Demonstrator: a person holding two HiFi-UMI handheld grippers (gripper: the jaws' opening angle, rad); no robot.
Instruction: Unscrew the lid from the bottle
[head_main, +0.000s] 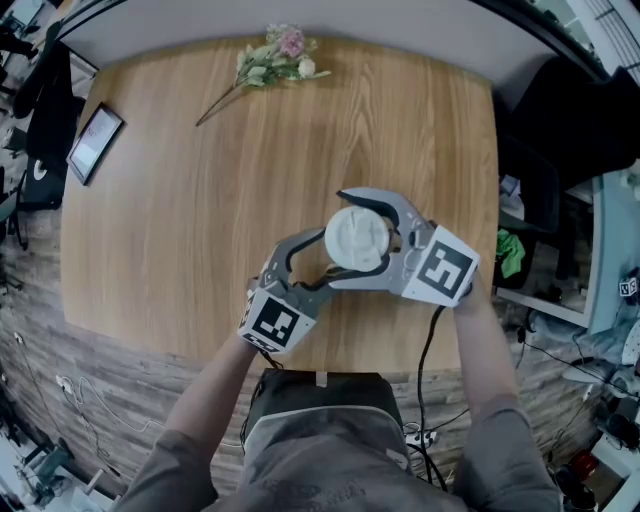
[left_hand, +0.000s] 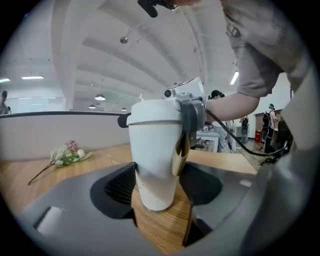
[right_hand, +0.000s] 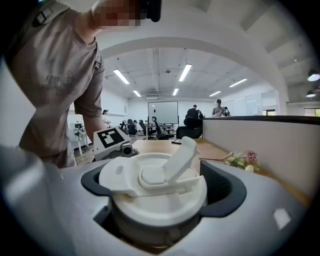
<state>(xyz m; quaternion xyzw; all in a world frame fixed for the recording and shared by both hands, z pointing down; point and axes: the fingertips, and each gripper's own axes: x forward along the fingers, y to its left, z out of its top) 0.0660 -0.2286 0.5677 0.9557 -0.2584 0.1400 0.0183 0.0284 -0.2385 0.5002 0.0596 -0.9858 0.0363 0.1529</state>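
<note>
A white bottle (left_hand: 152, 160) stands upright on the wooden table (head_main: 180, 230), near its front edge. My left gripper (head_main: 310, 265) comes in from the lower left. Its dark pads (left_hand: 120, 187) press on the lower part of the bottle's body. A brown strap (left_hand: 180, 152) hangs down the bottle's side against the other pad. My right gripper (head_main: 345, 240) reaches in from the right at the top of the bottle. It is shut on the white lid (right_hand: 155, 185), whose flip cap (right_hand: 182, 157) stands raised. From the head view the lid (head_main: 357, 238) hides the bottle's body.
A sprig of flowers (head_main: 275, 62) lies at the table's far edge. A dark tablet (head_main: 95, 142) sits at the far left edge. Chairs, cables and clutter surround the table; a low partition wall runs behind it.
</note>
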